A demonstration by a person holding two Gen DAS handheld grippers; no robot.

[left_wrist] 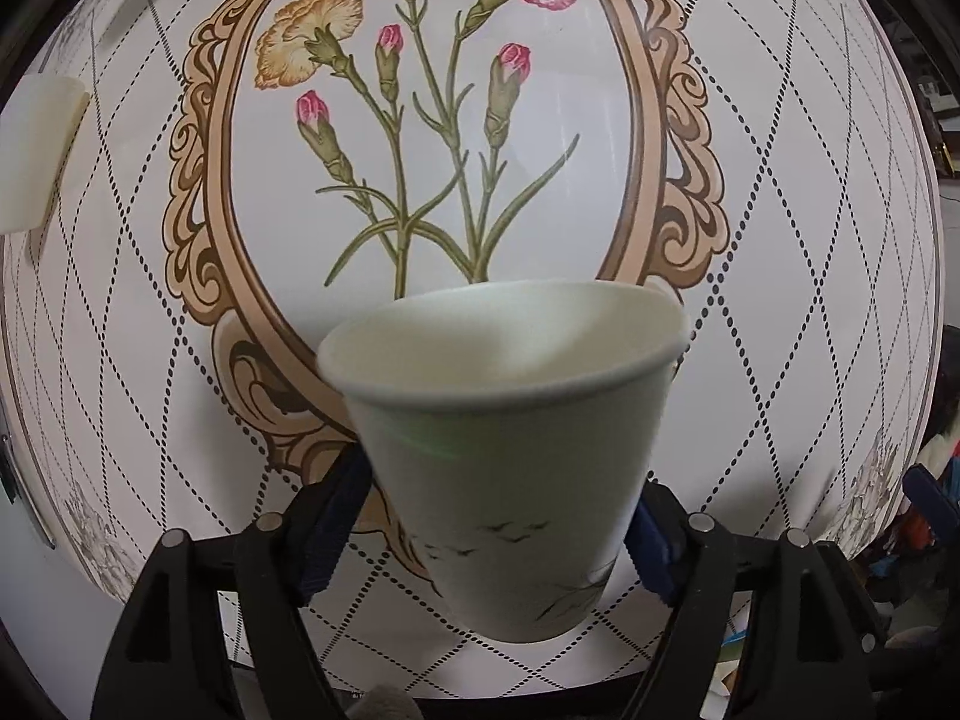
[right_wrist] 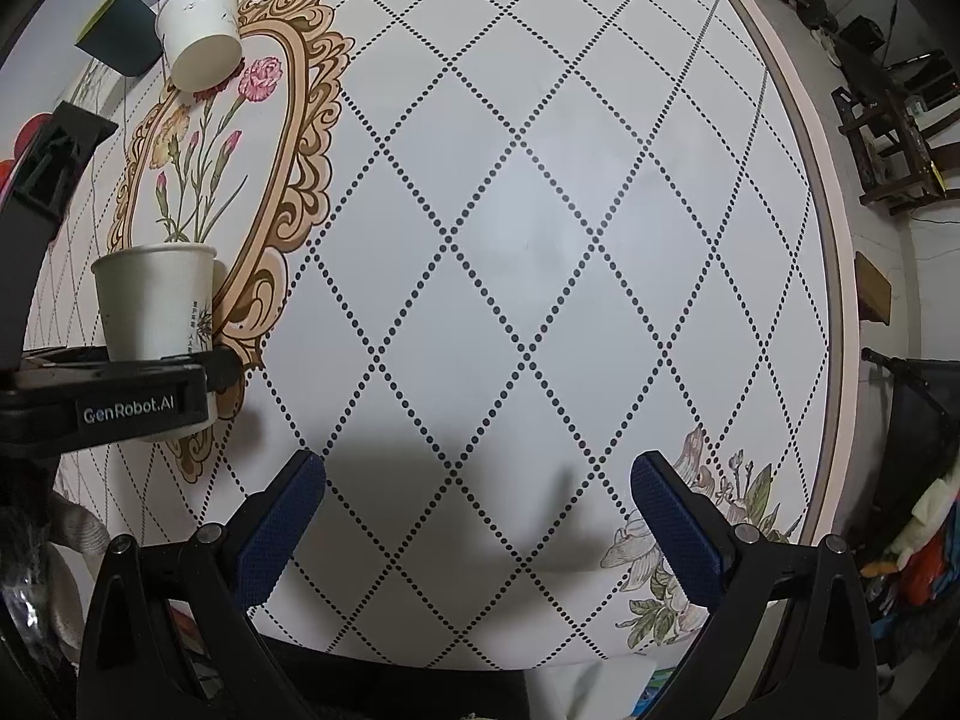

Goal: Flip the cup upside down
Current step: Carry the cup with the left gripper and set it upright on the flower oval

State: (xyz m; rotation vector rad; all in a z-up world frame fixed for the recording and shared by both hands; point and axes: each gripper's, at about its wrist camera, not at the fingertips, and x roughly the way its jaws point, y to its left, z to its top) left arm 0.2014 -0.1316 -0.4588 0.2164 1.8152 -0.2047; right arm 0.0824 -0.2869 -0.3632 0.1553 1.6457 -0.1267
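Observation:
A white paper cup (left_wrist: 510,468) with a faint bird print stands mouth up between my left gripper's (left_wrist: 492,534) blue pads, which press on its sides. In the right wrist view the same cup (right_wrist: 157,300) shows at the left, held upright just above the flower-print table (right_wrist: 540,240) by the left gripper (right_wrist: 138,384). My right gripper (right_wrist: 477,516) is open and empty above the table's near part.
A second white cup (right_wrist: 201,36) lies tilted on the table at the far left, its mouth toward me. A dark container (right_wrist: 117,30) stands beside it. Another pale cup (left_wrist: 36,150) shows at the left wrist view's left edge. The table's rim (right_wrist: 837,276) runs down the right.

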